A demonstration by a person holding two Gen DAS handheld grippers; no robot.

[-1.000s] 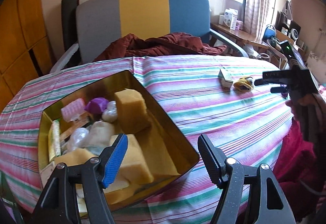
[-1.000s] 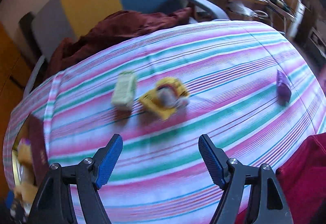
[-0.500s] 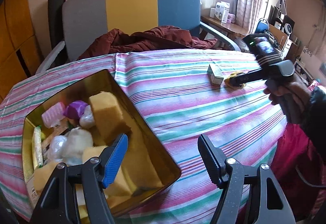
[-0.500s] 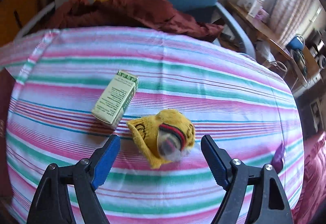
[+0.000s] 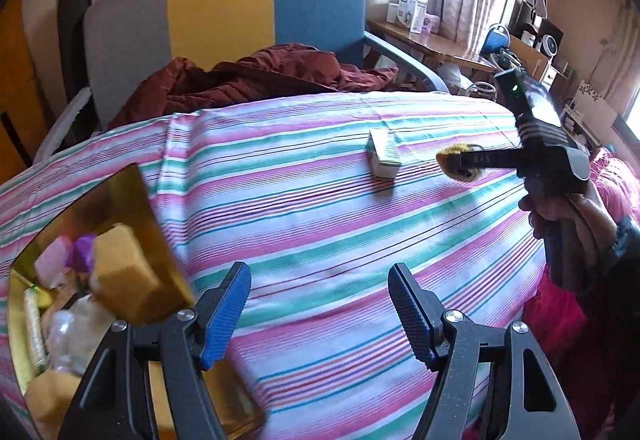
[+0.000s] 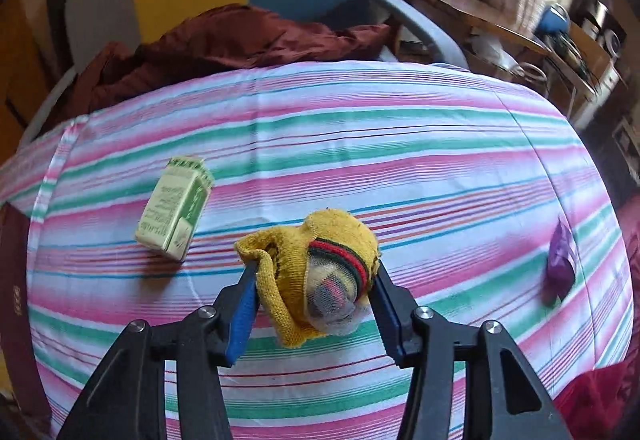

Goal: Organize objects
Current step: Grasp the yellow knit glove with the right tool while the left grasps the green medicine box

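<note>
A yellow knitted sock bundle [image 6: 320,272] with a red and green band lies on the striped tablecloth [image 6: 360,159]. My right gripper [image 6: 314,294] is shut on it, a finger on each side. It also shows in the left wrist view [image 5: 460,161], held by the right gripper [image 5: 468,159]. A small green and white box [image 6: 174,207] lies just left of it, also seen in the left wrist view [image 5: 384,153]. My left gripper [image 5: 320,310] is open and empty above the cloth, beside a gold tin [image 5: 132,195] holding sponges and several small items.
A purple packet [image 6: 560,260] lies at the table's right edge. A dark red jacket [image 5: 248,79] lies on the chair [image 5: 224,3] behind the table. A cluttered wooden desk [image 5: 432,43] stands at the back right.
My right gripper moved down onto the sock bundle and closed on it. My left gripper shifted right, so the gold tin now sits further left in its view.
</note>
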